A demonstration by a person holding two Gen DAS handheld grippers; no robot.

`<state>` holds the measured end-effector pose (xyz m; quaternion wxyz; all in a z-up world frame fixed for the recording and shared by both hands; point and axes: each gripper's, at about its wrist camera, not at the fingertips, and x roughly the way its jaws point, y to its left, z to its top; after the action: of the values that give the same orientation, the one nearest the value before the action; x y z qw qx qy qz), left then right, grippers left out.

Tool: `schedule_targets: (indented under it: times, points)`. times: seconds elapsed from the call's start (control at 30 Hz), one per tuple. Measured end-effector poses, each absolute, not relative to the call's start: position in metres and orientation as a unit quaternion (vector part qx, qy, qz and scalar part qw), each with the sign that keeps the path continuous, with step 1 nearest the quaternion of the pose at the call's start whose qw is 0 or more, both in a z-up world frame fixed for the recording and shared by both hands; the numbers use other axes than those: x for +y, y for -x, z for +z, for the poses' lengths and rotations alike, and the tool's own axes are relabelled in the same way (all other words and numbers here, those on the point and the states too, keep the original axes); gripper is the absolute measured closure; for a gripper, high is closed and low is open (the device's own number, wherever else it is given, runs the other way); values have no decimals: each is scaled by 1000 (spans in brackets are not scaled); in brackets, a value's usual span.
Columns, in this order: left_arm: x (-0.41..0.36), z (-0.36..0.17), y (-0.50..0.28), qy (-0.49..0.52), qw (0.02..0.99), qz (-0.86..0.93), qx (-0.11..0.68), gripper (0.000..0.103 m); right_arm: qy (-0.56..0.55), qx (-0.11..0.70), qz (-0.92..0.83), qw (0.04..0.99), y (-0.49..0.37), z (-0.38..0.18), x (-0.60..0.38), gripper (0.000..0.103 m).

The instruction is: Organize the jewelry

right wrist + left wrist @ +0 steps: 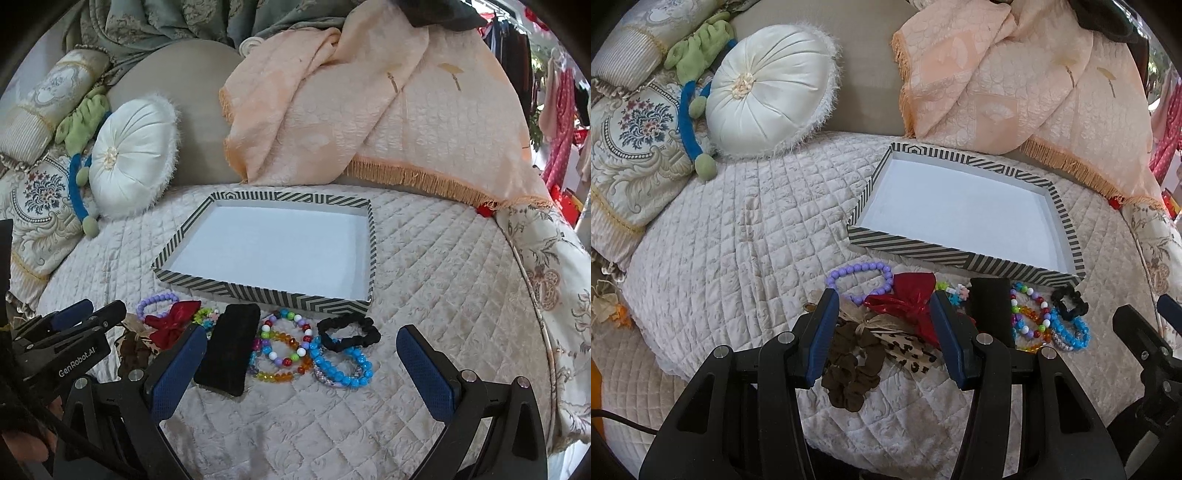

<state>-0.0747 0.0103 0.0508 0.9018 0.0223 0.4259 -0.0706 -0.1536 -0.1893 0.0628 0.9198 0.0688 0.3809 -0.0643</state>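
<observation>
A striped tray (912,245) (258,291) with a white empty floor lies on the quilted bed. In front of it lie a purple bead bracelet (862,266) (155,300), a red bow (910,301) (173,319), a brown scrunchie (849,369), a leopard bow (908,354), a black velvet pad (991,310) (231,349), multicoloured bead bracelets (1030,325) (284,349), blue bead bracelets (1071,330) (343,365) and a black scrunchie (1069,301) (349,332). My left gripper (884,306) is open over the red bow and scrunchie. My right gripper (301,345) is open above the bracelets.
A round white cushion (768,92) (131,158), a green-and-blue soft toy (698,85), embroidered pillows (631,155) and a peach fringed throw (1015,85) (369,110) lie behind the tray. The bed's edge curves away on the right (535,295).
</observation>
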Motion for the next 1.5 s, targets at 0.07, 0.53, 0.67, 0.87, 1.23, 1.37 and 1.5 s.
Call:
schedule_targets:
  times: [0.07, 0.53, 0.67, 0.87, 1.23, 1.37, 1.5]
  points:
    - [10, 52, 76, -22, 902, -72, 425, 52, -72, 382, -61, 919, 154, 62, -190, 0]
    - [10, 52, 80, -22, 902, -75, 424, 52, -74, 385, -59, 918, 156, 59, -189, 0]
    - [10, 51, 80, -23, 902, -76, 424, 52, -74, 390, -58, 916, 155, 56, -188, 0]
    - [11, 49, 80, -24, 901, -74, 427, 52, -69, 393, -56, 915, 155, 53, -185, 0]
    - [10, 45, 79, -28, 899, -74, 430, 52, -77, 396, -53, 914, 154, 49, -186, 0]
    - [9, 43, 80, -28, 899, -73, 432, 52, -74, 397, -51, 913, 153, 48, -185, 0]
    - [9, 42, 80, -28, 898, -72, 433, 52, -73, 397, -51, 913, 153, 47, -184, 0]
